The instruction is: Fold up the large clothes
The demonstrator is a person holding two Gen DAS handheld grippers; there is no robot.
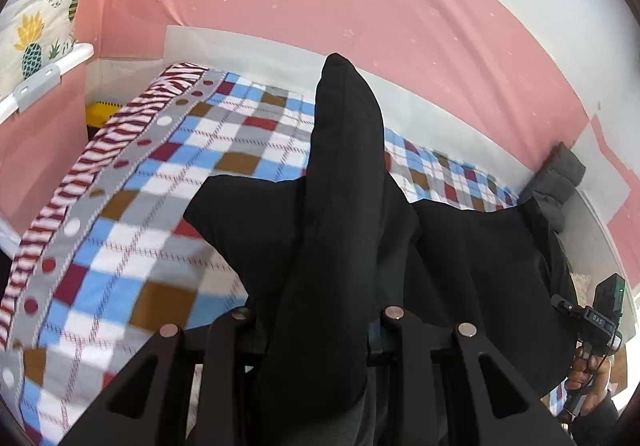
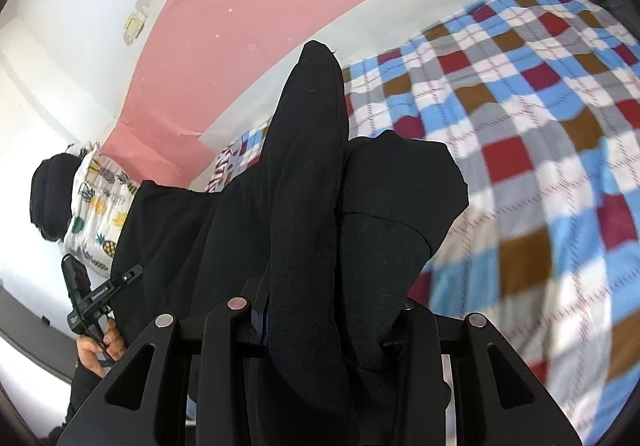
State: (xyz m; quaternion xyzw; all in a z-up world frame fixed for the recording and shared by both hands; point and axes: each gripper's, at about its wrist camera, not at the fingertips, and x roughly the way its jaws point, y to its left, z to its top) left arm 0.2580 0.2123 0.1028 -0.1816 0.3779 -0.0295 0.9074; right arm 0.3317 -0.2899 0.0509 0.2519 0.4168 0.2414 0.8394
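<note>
The left claw (image 1: 320,326) is clamped on a fold of the black garment (image 1: 472,270), the cloth bunching up between its fingers and rising in a tall ridge ahead of it. The rest of the garment hangs and spreads over the checked blanket (image 1: 168,214) on the bed, its body stretching off toward the right claw (image 2: 320,310), which grips another fold of the same cloth in the same way.

To carry this fold well, I'd say both hands should travel together at one height, keeping the span of cloth between them taut enough that the edge stays straight, and lay it down flat on the blanket before either claw lets go. A sagging middle would likely leave a crooked crease.

Much is hard to read. The black cloth swallows its own seams, so I cannot tell whether these are sleeves, hems or shoulders, nor what kind of garment it is. The fingertips of both claws are buried in fabric. The garment's lower part drops out of view under the claws. The blanket blurs near the edges. In each view only the other hand (image 2: 100,342) and part of its handle show.
</note>
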